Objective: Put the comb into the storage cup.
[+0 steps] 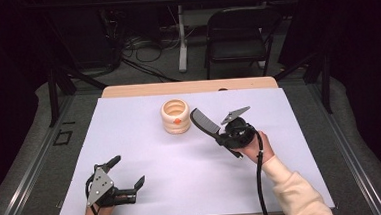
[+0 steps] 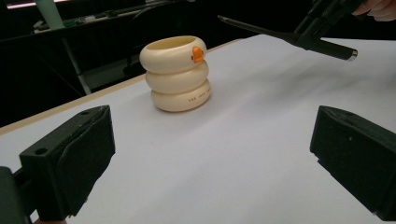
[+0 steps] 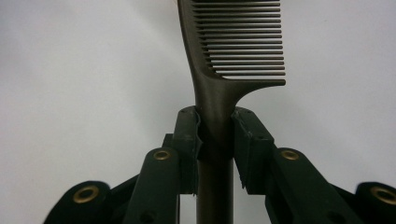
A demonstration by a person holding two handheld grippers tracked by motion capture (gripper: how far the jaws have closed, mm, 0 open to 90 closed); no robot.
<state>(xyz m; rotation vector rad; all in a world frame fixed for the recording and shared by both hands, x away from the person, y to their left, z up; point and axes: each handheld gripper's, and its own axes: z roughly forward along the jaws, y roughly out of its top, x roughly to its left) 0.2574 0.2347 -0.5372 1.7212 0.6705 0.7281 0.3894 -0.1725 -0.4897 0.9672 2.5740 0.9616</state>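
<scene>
Right gripper (image 1: 223, 129) is clamped on the dark plastic tail comb (image 1: 205, 122); the right gripper view shows both pads (image 3: 189, 135) pressing the comb (image 3: 219, 93) at the neck, just below where the teeth start. My read: gripping at the neck rather than the tail end keeps the toothed head from swinging and gives control of the tip.

Comb sits in the air right of centre, above the white table cover (image 1: 146, 160), just to the right of the cream three-ring stacked holder with an orange tab (image 1: 175, 116). Can't tell from these views whether the comb head touches the holder; the left gripper view shows the comb (image 2: 280, 35) above and beyond the holder (image 2: 177, 74), apparently apart.

Long axis runs diagonally: toothed head toward far-left, pointed at the holder's open top; thin tail with a metal tip toward near-right. In the left gripper view it slopes slightly, head end higher.

Likely intent: drop it into the holder's opening, so the axis probably needs tipping toward vertical first.

Left gripper (image 1: 131, 172) is parked near-left on the cover, jaws wide apart, nothing between them. Looks idle, possibly ready to steady the holder.
</scene>
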